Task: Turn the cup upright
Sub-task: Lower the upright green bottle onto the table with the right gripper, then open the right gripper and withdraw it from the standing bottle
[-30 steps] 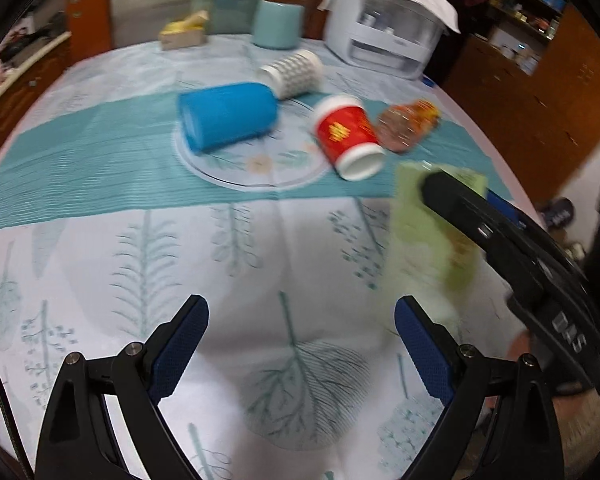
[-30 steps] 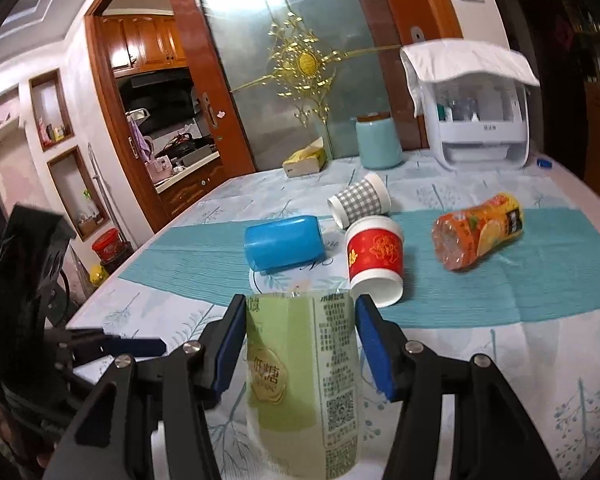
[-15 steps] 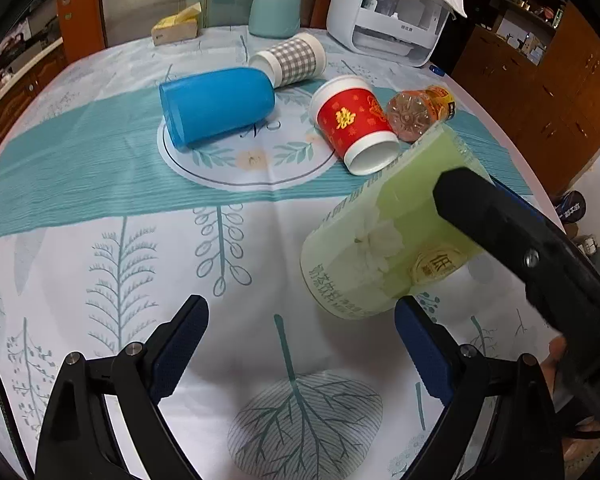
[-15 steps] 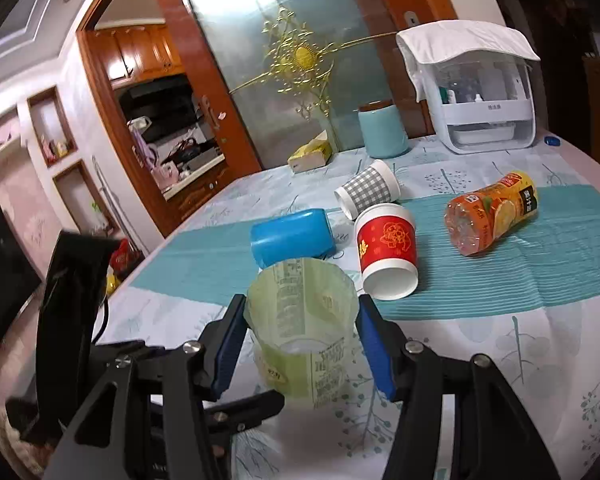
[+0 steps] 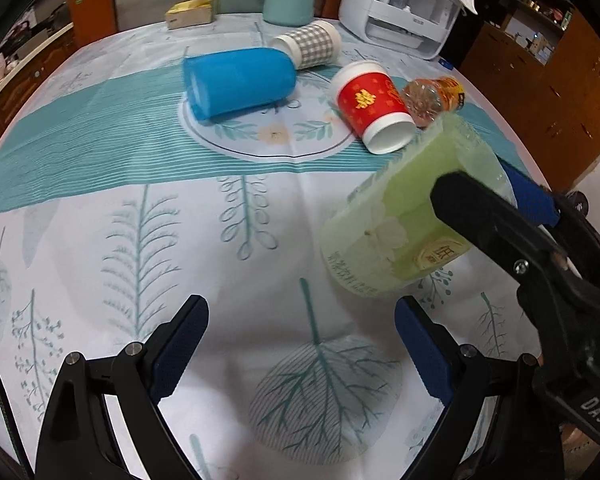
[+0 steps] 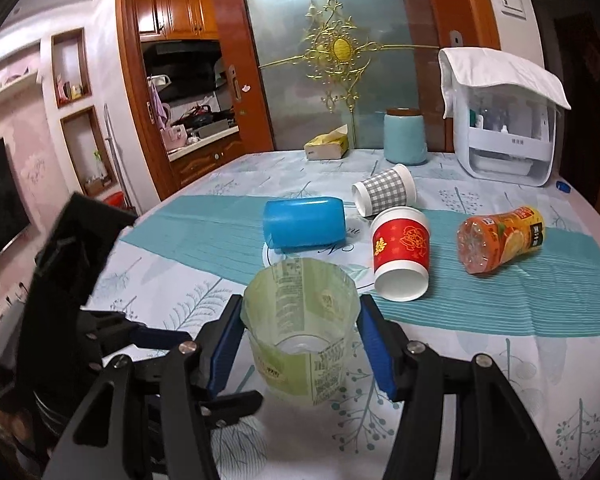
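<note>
Green cup [image 6: 300,320] tilts clamped in right gripper [image 6: 300,338]; left gripper [image 5: 300,344] wide; three cups lie beyond.

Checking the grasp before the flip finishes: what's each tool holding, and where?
Right tool clamps the green cup by its side walls. Left tool holds nothing.
</note>
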A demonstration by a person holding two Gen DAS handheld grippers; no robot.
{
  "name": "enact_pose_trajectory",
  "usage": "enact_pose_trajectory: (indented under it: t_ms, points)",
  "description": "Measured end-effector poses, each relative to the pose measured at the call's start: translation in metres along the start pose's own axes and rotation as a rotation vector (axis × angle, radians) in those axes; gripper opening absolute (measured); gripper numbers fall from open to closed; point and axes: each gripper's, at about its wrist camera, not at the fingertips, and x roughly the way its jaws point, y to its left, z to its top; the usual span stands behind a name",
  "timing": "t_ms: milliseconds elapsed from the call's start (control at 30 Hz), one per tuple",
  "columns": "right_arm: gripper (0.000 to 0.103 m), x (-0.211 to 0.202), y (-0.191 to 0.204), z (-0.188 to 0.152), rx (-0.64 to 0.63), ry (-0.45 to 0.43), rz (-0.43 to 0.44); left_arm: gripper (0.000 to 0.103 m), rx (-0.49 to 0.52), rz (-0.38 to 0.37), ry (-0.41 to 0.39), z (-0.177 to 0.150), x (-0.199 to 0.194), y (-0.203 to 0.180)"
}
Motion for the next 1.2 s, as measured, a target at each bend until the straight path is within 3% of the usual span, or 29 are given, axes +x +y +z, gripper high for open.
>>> enact_pose_trajectory:
  t_ms: [67, 167, 600, 833, 1200]
  points:
    - [0.069, 0.0, 0.001, 0.0, 0.006, 0.017, -0.014, 0.093, -0.008, 0.006, -0.006, -0.001, -0.005, 0.002]
    - [0.077, -0.002, 0.001, 0.0, 0.02, 0.017, -0.018, 0.093, -0.009, 0.015, -0.018, -0.003, -0.012, 0.002]
    - [0.077, -0.033, -0.001, -0.004, 0.077, 0.012, -0.041, 0.093, -0.016, 0.115, -0.09, -0.022, -0.051, -0.005]
    - [0.077, -0.054, 0.002, -0.013, 0.148, 0.08, -0.106, 0.093, -0.044, 0.166, -0.141, -0.04, -0.074, -0.014]
    - [0.077, -0.091, 0.009, -0.028, 0.207, 0.116, -0.186, 0.093, -0.037, 0.21, -0.171, -0.065, -0.097, -0.036]
